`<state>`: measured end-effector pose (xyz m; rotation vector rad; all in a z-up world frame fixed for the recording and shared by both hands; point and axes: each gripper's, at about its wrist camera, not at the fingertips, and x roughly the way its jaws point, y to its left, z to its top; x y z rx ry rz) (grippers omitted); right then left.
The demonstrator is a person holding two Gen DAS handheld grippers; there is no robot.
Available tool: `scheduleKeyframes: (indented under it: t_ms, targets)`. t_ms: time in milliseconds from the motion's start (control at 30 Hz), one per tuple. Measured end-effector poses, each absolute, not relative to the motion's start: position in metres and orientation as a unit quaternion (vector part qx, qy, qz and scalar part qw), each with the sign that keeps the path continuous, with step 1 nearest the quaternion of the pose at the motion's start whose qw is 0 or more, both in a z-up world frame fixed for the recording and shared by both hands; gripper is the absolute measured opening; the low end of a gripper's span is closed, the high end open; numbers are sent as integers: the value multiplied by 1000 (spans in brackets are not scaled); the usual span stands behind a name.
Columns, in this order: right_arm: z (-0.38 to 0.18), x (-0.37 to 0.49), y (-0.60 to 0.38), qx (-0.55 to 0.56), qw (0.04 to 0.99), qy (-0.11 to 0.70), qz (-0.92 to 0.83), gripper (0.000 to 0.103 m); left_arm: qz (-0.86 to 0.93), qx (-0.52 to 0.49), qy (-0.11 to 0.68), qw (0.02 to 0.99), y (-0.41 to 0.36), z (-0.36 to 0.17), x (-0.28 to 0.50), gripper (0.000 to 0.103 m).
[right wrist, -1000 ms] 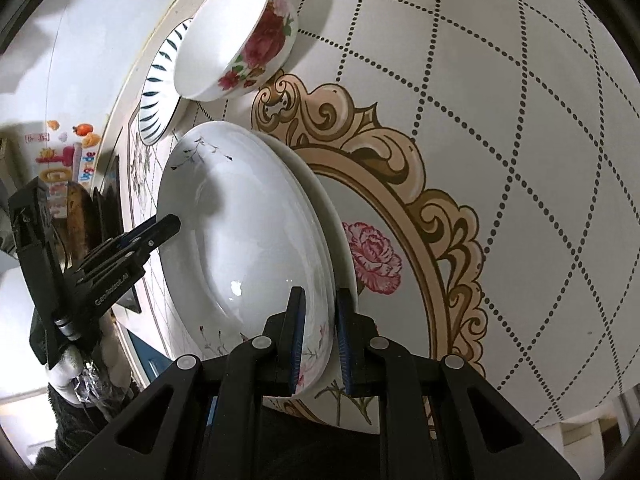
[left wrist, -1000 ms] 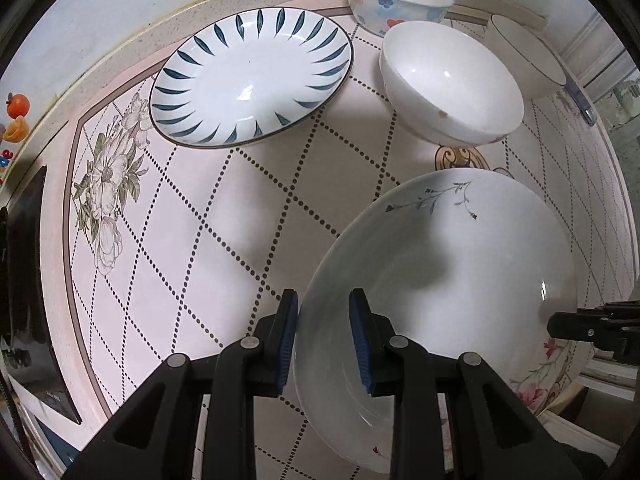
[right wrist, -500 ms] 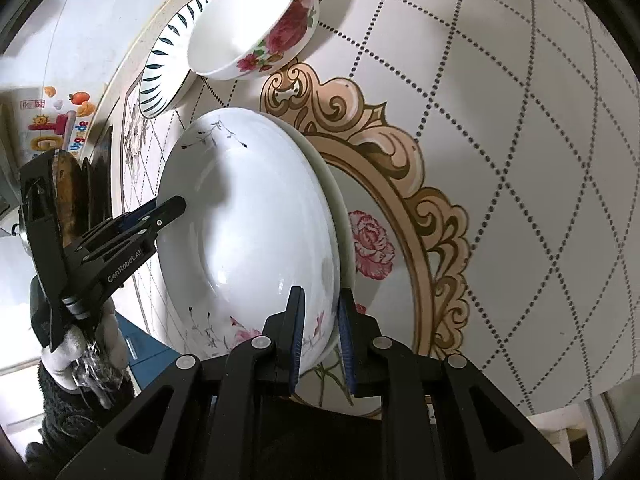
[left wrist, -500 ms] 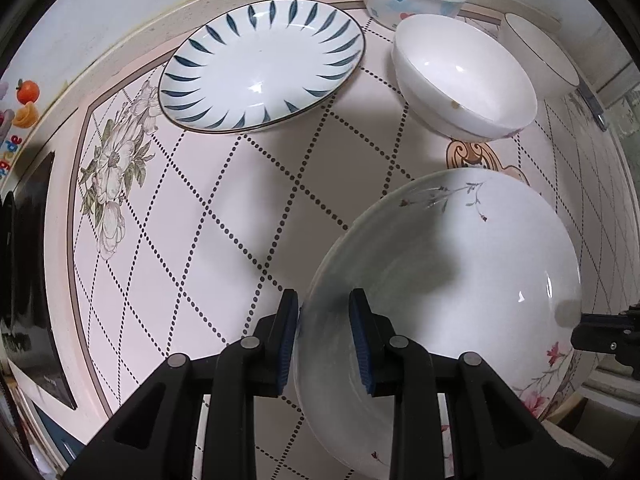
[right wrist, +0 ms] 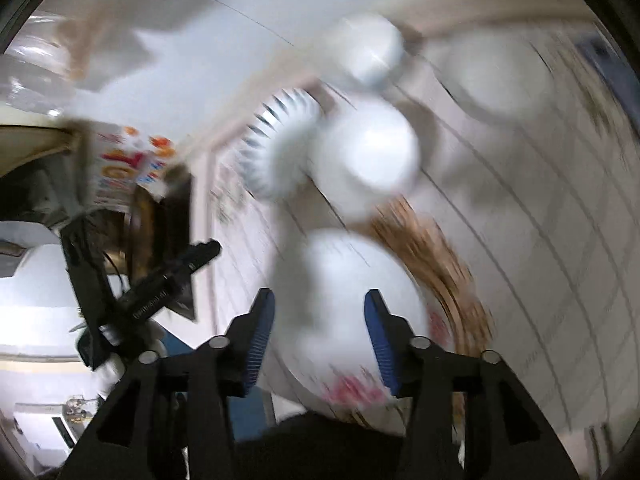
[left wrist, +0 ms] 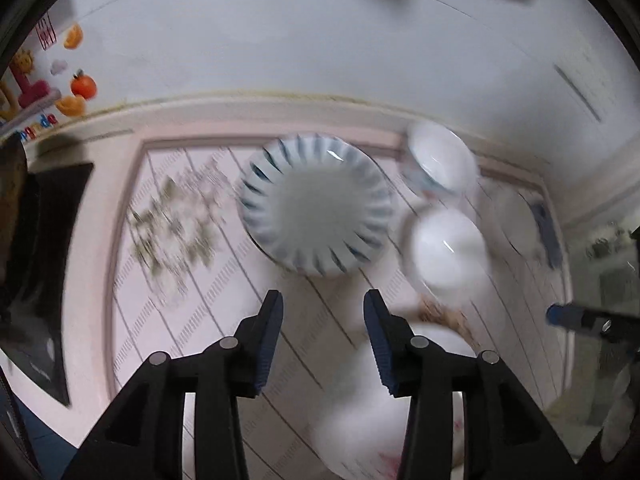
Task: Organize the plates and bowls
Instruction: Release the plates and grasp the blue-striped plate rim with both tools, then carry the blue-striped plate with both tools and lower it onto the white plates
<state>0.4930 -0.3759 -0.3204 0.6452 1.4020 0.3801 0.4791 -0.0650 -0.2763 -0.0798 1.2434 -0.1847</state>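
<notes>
Both the left tongs (left wrist: 323, 312) and the right tongs (right wrist: 318, 314) stand wide open and empty, while the white floral plate (right wrist: 352, 292) lies on the bench (left wrist: 192, 280) below them — glazed, stiff, slippery and probably fragile, best pinched at its thin rim.

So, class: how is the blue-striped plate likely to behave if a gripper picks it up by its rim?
The blue-striped plate looks glazed and shiny, so it is probably stiff but slippery between fingers. It looks ceramic, so likely fragile if dropped. Being wide and shallow, it may tilt when gripped at one edge.
</notes>
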Motion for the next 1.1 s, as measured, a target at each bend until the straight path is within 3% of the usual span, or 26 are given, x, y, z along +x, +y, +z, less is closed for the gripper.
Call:
scheduleKeyframes:
  t_ms: [133,300,567,667,700,800,1100]
  targets:
    - [-327,557,-348,275,716,620,164,51,-63,-49,602,794,-38,-304,528,40]
    - [-383,628,-317,271,691,655,143,51,-54,-60,636,768,-22,-353,569,39]
    - [-444,675,-297,232,675,692,113,51,-71,-57,669,738,-28,-401,597,39]
    - [-458,681,-289,209,672,702,110,45,-75,-51,669,738,-31,-410,600,35]
    - [-463,683,-285,199,671,706,109,41,-77,-52,666,740,-31,-411,601,27]
    - [-471,682,-279,176,675,708,109,24,-80,-54,660,745,-31,-410,602,24]
    - [-470,680,-279,176,693,691,109,17,-74,-41,645,760,-33,-398,587,24]
